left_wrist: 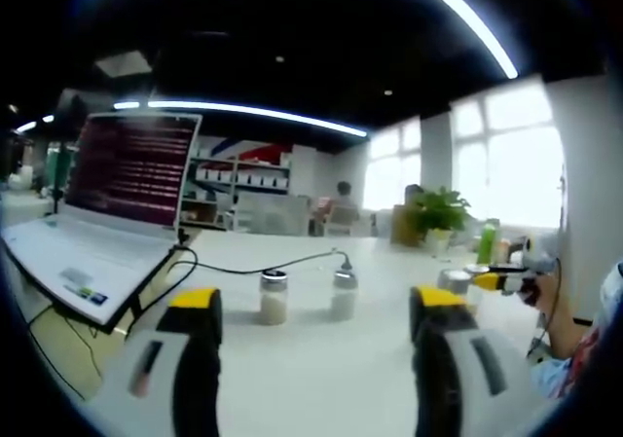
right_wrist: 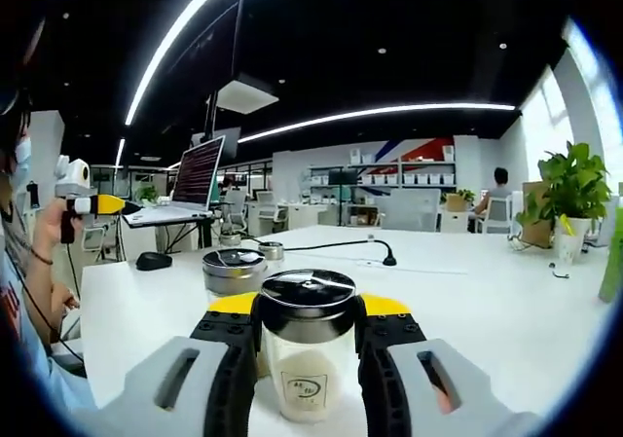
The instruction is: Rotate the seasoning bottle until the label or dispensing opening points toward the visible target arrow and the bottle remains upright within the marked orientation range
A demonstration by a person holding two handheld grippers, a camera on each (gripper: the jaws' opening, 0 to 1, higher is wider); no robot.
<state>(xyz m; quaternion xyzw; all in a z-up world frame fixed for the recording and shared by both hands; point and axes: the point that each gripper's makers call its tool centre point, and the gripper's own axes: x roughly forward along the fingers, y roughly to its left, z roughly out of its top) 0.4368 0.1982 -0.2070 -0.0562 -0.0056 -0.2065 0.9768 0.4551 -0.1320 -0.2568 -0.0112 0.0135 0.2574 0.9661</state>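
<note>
The bottle (right_wrist: 306, 354) stands upright on the white desk (right_wrist: 506, 310), clamped between the right gripper (right_wrist: 308, 345)'s two jaws, which press against its glass sides just under the dark metal cap. A small round label faces the camera low on the glass, and pale seasoning fills the lower part. Just behind it, touching or nearly so, sits a second jar (right_wrist: 232, 270) with a flat metal lid; a third, smaller jar (right_wrist: 272, 251) stands farther back. A black cable (right_wrist: 341, 245) runs across the desk beyond them to a plug end, and a black mouse (right_wrist: 154, 260) lies near the left edge. A laptop (right_wrist: 190, 184) stands open farther back, and a potted plant (right_wrist: 569, 189) is at the far right of the desk. At the left a person's hand holds the left gripper up off the desk.

In the left gripper view, the left gripper (left_wrist: 316, 325) has its jaws wide apart with nothing between them, held above the desk. Ahead of it stand two jars side by side, slightly apart: one with pale contents (left_wrist: 274, 297) and one beside it (left_wrist: 344, 294). The open laptop (left_wrist: 117, 199) lies to the left, its cable trailing past the jars. At the right the right gripper (left_wrist: 492, 279) shows by another lidded bottle (left_wrist: 455, 281).
</note>
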